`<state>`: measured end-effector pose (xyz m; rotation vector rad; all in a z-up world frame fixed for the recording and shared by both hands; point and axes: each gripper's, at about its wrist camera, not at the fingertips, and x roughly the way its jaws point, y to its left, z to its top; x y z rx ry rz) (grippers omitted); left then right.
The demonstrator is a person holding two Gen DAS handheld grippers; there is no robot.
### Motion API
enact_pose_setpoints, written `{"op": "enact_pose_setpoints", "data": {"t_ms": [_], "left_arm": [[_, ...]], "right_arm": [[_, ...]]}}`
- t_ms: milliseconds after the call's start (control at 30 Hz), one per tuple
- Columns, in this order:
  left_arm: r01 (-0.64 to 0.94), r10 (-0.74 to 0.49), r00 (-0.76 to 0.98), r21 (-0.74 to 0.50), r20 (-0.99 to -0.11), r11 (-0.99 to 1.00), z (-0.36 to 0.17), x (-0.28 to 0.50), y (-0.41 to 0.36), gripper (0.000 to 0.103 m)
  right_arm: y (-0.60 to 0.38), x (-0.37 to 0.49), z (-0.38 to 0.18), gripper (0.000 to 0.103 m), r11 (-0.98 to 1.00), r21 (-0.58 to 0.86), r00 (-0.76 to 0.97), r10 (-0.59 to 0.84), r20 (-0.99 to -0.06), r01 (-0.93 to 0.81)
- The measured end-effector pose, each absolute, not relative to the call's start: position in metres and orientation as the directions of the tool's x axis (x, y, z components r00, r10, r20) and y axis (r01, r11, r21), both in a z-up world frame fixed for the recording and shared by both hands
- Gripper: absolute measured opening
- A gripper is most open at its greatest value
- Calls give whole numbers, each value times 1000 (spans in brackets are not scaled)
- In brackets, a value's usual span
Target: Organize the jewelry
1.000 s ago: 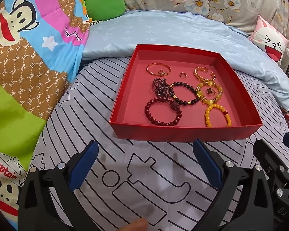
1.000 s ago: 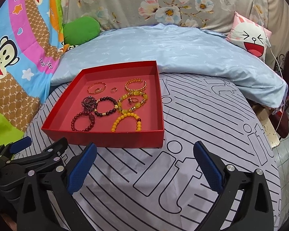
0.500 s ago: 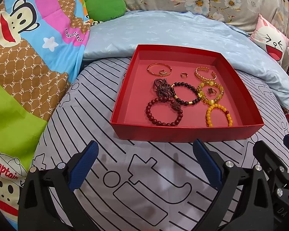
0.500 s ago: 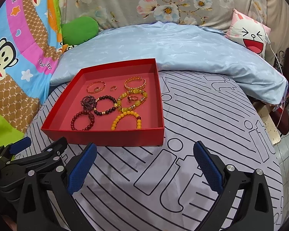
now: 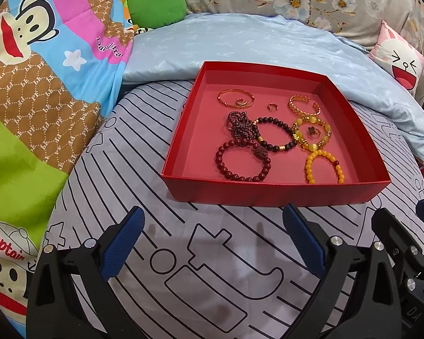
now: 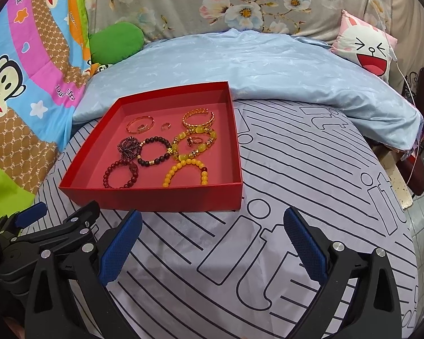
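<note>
A shallow red box (image 5: pixel 189 130) (image 6: pixel 183 200) sits on the striped grey bedcover. It holds several bracelets and rings: a dark red bead bracelet (image 5: pixel 241 161) (image 6: pixel 120 175), a black bead bracelet (image 5: pixel 274 134) (image 6: pixel 154 151), a yellow bead bracelet (image 5: pixel 322 166) (image 6: pixel 183 173), a gold bangle (image 5: pixel 236 99) and a gold chain cuff (image 5: pixel 304 104). My left gripper (image 5: pixel 213 240) is open and empty, just short of the box's near wall. My right gripper (image 6: pixel 212 240) is open and empty, near the box's right front corner.
A folded light blue quilt (image 5: pixel 268 39) (image 6: pixel 268 67) lies behind the box. A cartoon monkey blanket (image 5: pixel 42 56) covers the left. A green cushion (image 5: pixel 155 5) and a pink rabbit pillow (image 6: pixel 364 48) lie at the back. The bed edge drops off at the right (image 6: pixel 410 226).
Both grippers have edged slightly closer to the box and stay open. The jewelry has not moved.
</note>
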<state>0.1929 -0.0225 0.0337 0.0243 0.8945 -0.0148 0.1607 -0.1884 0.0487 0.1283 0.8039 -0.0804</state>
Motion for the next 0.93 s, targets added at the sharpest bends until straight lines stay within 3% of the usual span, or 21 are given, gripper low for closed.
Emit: {"op": "enact_pose_setpoints", "data": {"t_ms": [933], "left_arm": [[14, 11, 619, 26, -785, 1000, 32, 193, -23, 93]], "right_arm": [[-187, 160, 46, 97, 989, 80, 687, -26, -726, 123]]}}
